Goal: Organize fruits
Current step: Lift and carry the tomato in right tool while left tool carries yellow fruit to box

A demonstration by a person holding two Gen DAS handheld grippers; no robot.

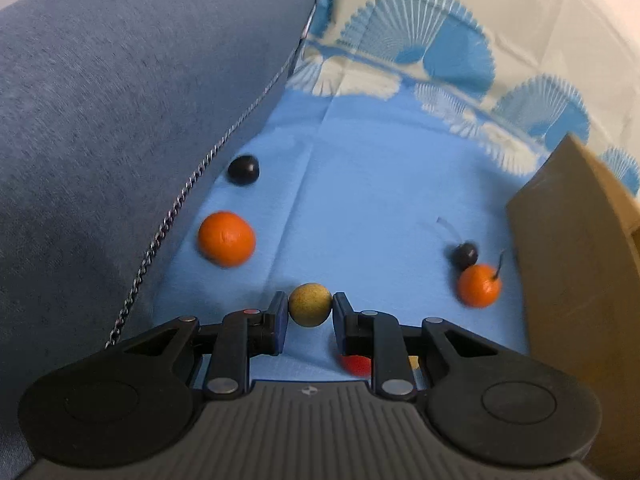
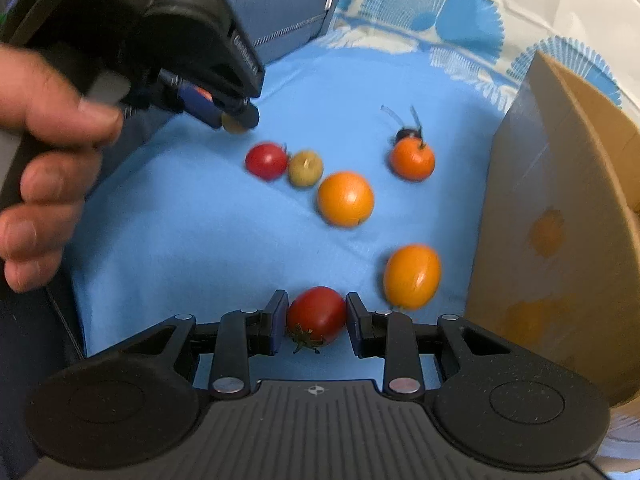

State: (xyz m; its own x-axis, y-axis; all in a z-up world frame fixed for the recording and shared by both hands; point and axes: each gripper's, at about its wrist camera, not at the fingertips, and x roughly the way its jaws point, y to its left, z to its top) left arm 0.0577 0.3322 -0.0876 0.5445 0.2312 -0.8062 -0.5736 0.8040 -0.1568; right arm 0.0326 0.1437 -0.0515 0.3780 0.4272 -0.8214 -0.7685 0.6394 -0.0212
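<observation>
My left claw (image 1: 310, 306) is clamped on a small yellow-brown ball fruit (image 1: 310, 305) at the bottom centre of its view, both pads touching it; my right claw (image 2: 316, 314) sits at the bottom centre of its own view, its fingers close on either side of a red tomato (image 2: 317, 314) with a green stem, though I cannot tell whether they grip it. In the left view an orange (image 1: 226, 238) lies at middle left, a dark berry (image 1: 243, 169) above it near the grey-blue cushion (image 1: 120, 120) that fills the upper left. At right a smaller orange fruit (image 1: 479, 285) touches another dark berry (image 1: 465, 255), just beside the cardboard box (image 1: 568, 264). In the right view two oranges (image 2: 345, 199) (image 2: 412, 276) lie at centre and lower right, a red tomato (image 2: 266, 160) touching a green-yellow fruit (image 2: 305, 168) above them. My left hand (image 2: 44, 168) fills the left edge. Everything rests on a blue cloth (image 2: 192, 208), with a white-and-blue fan pattern toward the top.
</observation>
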